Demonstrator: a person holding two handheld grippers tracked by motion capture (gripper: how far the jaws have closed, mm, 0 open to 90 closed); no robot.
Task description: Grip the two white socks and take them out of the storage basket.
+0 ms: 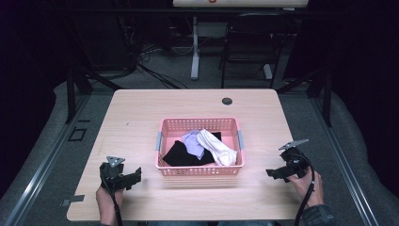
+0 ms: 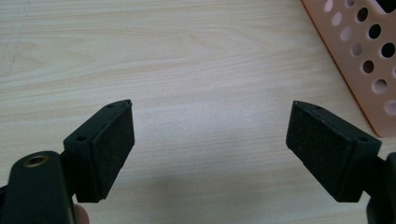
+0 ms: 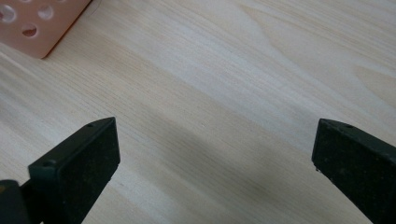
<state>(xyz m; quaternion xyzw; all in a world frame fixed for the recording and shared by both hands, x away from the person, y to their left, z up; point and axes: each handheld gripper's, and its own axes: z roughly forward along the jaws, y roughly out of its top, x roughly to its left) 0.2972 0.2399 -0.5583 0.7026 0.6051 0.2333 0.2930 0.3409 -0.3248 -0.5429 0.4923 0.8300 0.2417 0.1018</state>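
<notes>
In the middle of the table (image 1: 141,113) sits a pink basket (image 1: 200,170) with holes in its sides. Inside it lie a white sock (image 1: 217,147), a pale purple sock (image 1: 193,142) and a black cloth (image 1: 181,154), all piled together and touching.

You hold your left gripper (image 1: 137,175) near the left side of the basket, low over the wood. Its jaws are spread wide and nothing is between them. In the left gripper view the basket wall (image 2: 369,60) is just off to the right of the far jaw.

Your right gripper (image 1: 272,174) waits near the right side of the basket, also low. Its jaws are wide apart too, with bare wood between them. Both hands rest at the near edge of the table, and both grippers point in toward the basket.

It looks like you are at the very start, with nothing picked up yet. Next you would likely lift one gripper up over the basket rim, come down on the top sock, and squeeze it. The white sock lies on top, so it seems the easy one to take first.
</notes>
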